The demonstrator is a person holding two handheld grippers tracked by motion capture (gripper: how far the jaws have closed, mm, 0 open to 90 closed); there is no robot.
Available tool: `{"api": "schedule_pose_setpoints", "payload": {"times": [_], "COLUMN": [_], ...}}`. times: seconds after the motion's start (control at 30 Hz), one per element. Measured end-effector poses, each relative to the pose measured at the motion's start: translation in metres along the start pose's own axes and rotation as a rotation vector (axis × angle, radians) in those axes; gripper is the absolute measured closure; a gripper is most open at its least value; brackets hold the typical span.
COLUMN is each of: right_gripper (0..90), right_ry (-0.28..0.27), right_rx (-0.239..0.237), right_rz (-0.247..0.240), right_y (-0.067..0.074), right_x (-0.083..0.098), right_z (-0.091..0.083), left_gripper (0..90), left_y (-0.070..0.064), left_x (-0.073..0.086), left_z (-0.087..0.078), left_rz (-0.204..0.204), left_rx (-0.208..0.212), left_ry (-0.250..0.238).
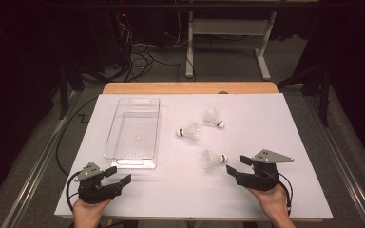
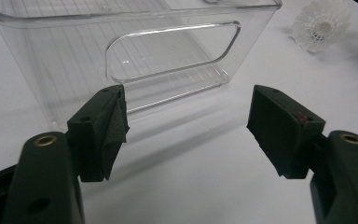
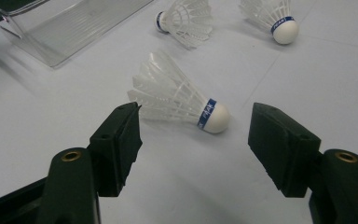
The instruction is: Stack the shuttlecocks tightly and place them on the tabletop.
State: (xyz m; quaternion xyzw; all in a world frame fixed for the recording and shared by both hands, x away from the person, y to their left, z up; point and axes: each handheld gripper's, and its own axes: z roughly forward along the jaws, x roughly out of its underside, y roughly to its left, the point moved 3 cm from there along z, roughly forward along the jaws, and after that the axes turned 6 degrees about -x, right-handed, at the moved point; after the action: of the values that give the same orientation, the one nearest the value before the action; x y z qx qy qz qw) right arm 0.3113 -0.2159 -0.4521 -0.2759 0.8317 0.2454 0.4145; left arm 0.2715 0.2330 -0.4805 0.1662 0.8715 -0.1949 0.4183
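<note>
Guessing those wide-apart right gripper (image 3: 196, 142) fingers nudge the near white feathered shuttlecock (image 3: 179, 98) and roll it away; left gripper (image 2: 189, 133) gapes too.

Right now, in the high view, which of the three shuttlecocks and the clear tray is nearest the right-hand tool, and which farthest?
1. Shuttlecock just left of the right tool.
2. Middle shuttlecock.
3. Far shuttlecock; nearly tied with the second.
4. Clear tray, far left.

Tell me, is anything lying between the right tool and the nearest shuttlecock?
No. In the right gripper view, only bare white table separates the open right tool from the nearest shuttlecock.
</note>
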Motion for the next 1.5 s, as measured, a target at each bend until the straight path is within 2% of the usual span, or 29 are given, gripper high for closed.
{"api": "schedule_pose_setpoints", "payload": {"times": [0.33, 0.63, 0.93, 1.27, 1.5], "right_gripper": [37.8, 40.9, 42.9, 43.9, 44.9], "right_ry": [0.026, 0.058, 0.096, 0.157, 0.197], "right_rx": [-0.018, -0.029, -0.041, -0.045, -0.029], "right_rz": [0.005, 0.001, 0.018, 0.014, 0.003], "right_y": [0.006, 0.011, 0.014, 0.018, 0.023], "right_x": [-0.007, -0.017, -0.028, -0.041, -0.05], "right_z": [0.01, 0.02, 0.027, 0.037, 0.047], "left_gripper": [29.4, 29.3, 29.3, 29.3, 29.4], "left_y": [-0.001, -0.002, -0.002, -0.003, -0.004], "left_x": [0.0, 0.0, 0.0, 0.0, 0.0], "left_z": [-0.001, 0.0, 0.001, 0.003, 0.003], "left_rz": [0.008, 0.013, 0.022, 0.018, 0.021], "left_rx": [-0.008, -0.012, -0.022, -0.019, -0.015], "left_ry": [-0.014, -0.01, -0.001, -0.001, 0.001]}}
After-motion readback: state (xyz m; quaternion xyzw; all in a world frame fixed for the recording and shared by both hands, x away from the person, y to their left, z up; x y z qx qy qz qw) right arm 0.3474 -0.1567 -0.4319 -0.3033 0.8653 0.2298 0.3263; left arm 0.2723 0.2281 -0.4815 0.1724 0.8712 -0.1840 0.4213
